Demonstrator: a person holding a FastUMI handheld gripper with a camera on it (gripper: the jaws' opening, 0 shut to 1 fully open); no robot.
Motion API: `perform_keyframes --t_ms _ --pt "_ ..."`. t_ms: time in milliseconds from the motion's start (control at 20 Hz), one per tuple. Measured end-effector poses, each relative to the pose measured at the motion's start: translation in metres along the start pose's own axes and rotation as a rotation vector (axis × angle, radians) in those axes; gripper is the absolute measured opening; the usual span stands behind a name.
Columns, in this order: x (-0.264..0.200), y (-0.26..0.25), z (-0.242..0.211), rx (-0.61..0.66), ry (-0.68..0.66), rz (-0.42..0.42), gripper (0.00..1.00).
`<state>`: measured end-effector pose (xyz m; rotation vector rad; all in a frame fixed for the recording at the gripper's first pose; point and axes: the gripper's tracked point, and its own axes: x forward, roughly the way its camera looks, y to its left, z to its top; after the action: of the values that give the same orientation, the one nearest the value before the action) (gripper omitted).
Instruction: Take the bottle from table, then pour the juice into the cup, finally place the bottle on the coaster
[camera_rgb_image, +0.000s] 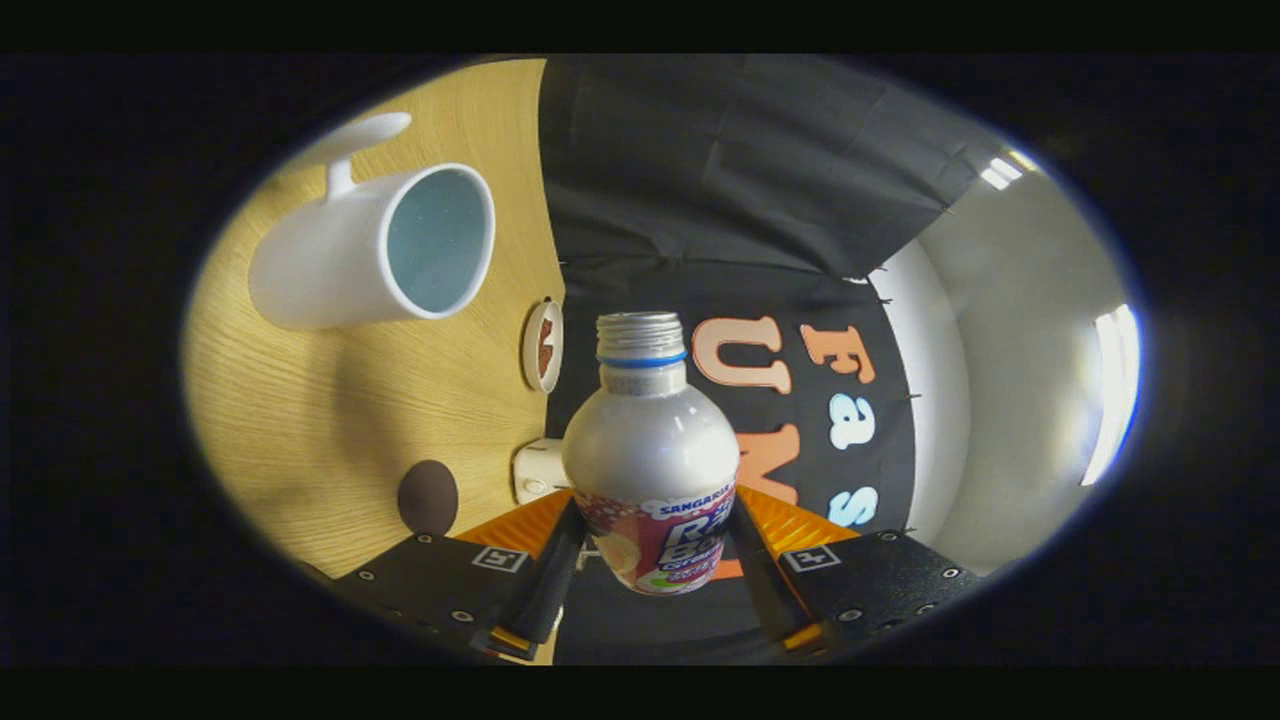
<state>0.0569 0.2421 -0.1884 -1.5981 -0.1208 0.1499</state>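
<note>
My gripper (655, 520) is shut on a silvery bottle (650, 450) with a colourful label, one finger on each side of its lower body. The cap is off, and the threaded neck with a blue ring points away from me. The view is rolled, so the wooden table (330, 420) stands like a wall beside the bottle. A white mug (350, 255) with a handle stands on that table, off to the side of the bottle's neck and beyond it; its open mouth looks bare inside. A small round coaster (543, 345) with a reddish pattern lies by the table's edge, close to the bottle neck.
A dark brown round disc (428, 497) lies on the table near my fingers. A small white block (538, 470) sits at the table edge beside the bottle's shoulder. Black booth cloth (720, 180) hangs beyond, with a pale wall (1020, 330) and ceiling lights past it.
</note>
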Motion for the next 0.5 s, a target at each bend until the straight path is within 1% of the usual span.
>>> perform_keyframes --t_ms 500 --pt "0.0008 0.0008 0.0062 -0.083 -0.03 -0.009 0.77"
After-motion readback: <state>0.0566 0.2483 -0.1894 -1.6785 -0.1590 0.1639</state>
